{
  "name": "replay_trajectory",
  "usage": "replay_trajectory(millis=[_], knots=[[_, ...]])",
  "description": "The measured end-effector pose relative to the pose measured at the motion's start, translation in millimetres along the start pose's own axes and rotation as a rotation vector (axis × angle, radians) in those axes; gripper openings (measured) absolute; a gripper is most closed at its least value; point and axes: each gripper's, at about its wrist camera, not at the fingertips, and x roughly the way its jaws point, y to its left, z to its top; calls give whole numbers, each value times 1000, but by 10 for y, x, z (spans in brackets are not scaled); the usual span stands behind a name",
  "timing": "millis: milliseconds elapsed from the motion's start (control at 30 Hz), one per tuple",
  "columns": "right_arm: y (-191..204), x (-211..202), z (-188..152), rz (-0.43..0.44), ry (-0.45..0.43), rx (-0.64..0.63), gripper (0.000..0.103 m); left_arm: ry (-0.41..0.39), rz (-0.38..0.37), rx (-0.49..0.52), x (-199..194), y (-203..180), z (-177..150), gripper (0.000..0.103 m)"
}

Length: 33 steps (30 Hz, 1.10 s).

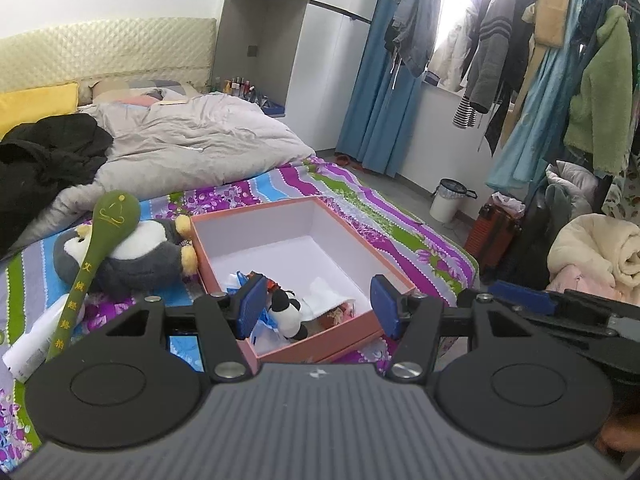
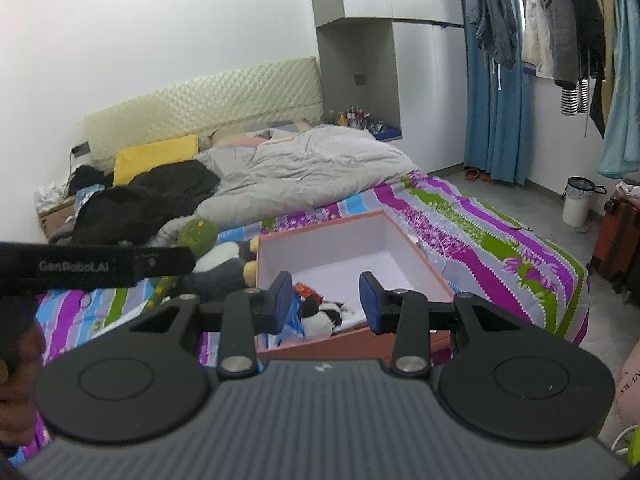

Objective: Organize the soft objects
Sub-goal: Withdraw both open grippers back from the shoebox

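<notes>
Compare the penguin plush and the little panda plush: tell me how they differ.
The penguin plush lies on the bedspread outside the pink box, against its left wall; the panda plush sits inside the box. The penguin plush looks far bigger than the panda plush. The penguin plush is grey and white with yellow feet; the panda plush is black and white. A green stick-shaped toy rests on the penguin plush, nothing on the panda plush. Both are soft toys.

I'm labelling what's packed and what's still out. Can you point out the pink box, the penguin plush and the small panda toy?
pink box (image 1: 224, 258), left wrist view, on its left outer wall.
penguin plush (image 1: 140, 258), left wrist view, on its grey-and-white body.
small panda toy (image 1: 286, 312), left wrist view, on its white belly.
</notes>
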Motion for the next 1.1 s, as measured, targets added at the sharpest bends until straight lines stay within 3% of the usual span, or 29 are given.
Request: replay_trajectory(millis=[433,1100], knots=[[-41,-6,-256,-19,27,4,40,30,24,-45,0,68,-360,63],[-32,-3,-282,-17,30,-1,40,25,30,-35,-9,64,-367,64]])
